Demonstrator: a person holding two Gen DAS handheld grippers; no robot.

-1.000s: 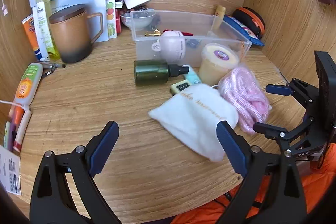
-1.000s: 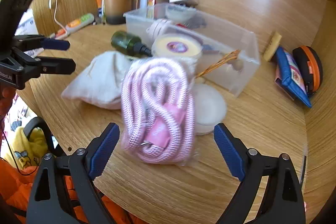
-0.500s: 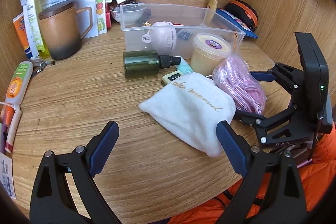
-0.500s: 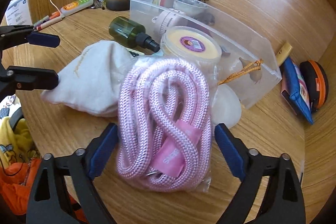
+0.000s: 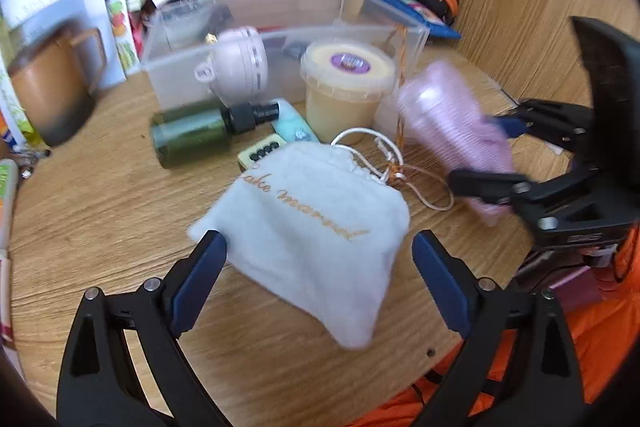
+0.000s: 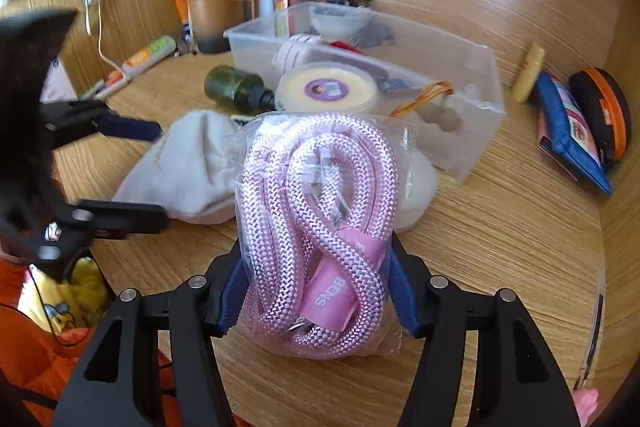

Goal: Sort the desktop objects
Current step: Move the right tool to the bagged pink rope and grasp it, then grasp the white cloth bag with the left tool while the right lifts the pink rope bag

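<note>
On my table (image 5: 100, 211) I count one clear bin (image 5: 256, 39), one white pouch (image 5: 312, 227), one bagged pink rope (image 6: 316, 227), one green bottle (image 5: 192, 137), one yellow tub (image 5: 348, 83), one brown mug (image 5: 52, 87).

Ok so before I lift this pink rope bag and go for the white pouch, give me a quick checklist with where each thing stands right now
1. Rope bag between the right gripper pads: ok, the jaws are closing on it, one pad against each side.
2. Grip fully settled: cannot tell, the jaws are closing.
3. Left gripper open and empty: ok.
4. White pouch lined up: ok, its near end lies between the open left pads, not pinched.
5. Room in the clear bin: cannot tell, several things already lie in it.
6. Way to the bin: not ok, the yellow tub and green bottle stand in front of it.
</note>
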